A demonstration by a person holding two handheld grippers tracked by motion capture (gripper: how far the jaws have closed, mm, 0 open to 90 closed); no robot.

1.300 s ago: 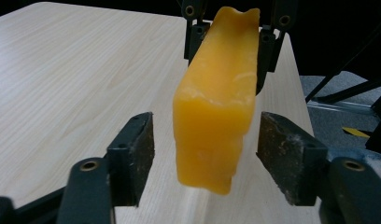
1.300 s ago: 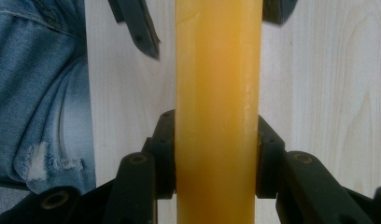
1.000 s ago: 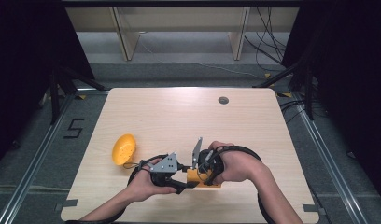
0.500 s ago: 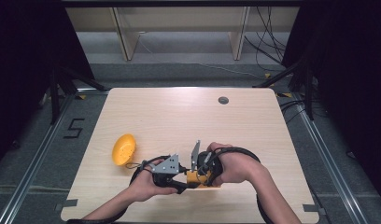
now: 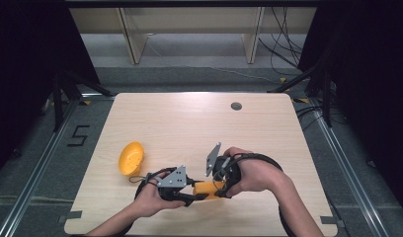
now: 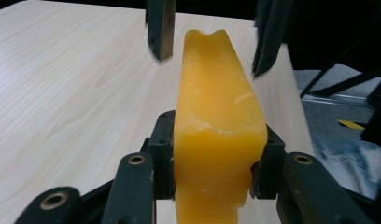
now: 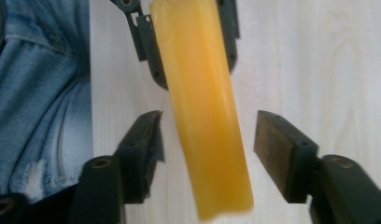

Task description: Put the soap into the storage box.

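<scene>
High view – place: the long, waxy, yellow-orange block (image 5: 205, 189) lies low over the pale wooden table (image 5: 189, 123), bridging the left gripper (image 5: 188, 190) and the right gripper (image 5: 220, 183), near the person's edge.
High view – bystander: a shallow yellow plastic bowl (image 5: 130, 158) sits on its own, out beyond the left gripper's outer side.
High view – axis: the block's length runs from one claw straight toward the other, roughly level, though hands hide most of it, so the tilt is my guess.
Left gripper view – claw: its jaws pinch the block's near end (image 6: 220, 140) from both flanks.
Left gripper view – pointing: the block's far, notched end aims directly away, between the other claw's two black jaws.
Right gripper view – claw: the right gripper (image 7: 205, 140) is spread, a clear gap on each side of the block (image 7: 202, 107).
Right gripper view – risk: the block sits closer to one pad; closing off-centre could push it sideways and twist it in the other claw's grip.
Right gripper view – risk two: one-ended support may let the free end sag.
</scene>
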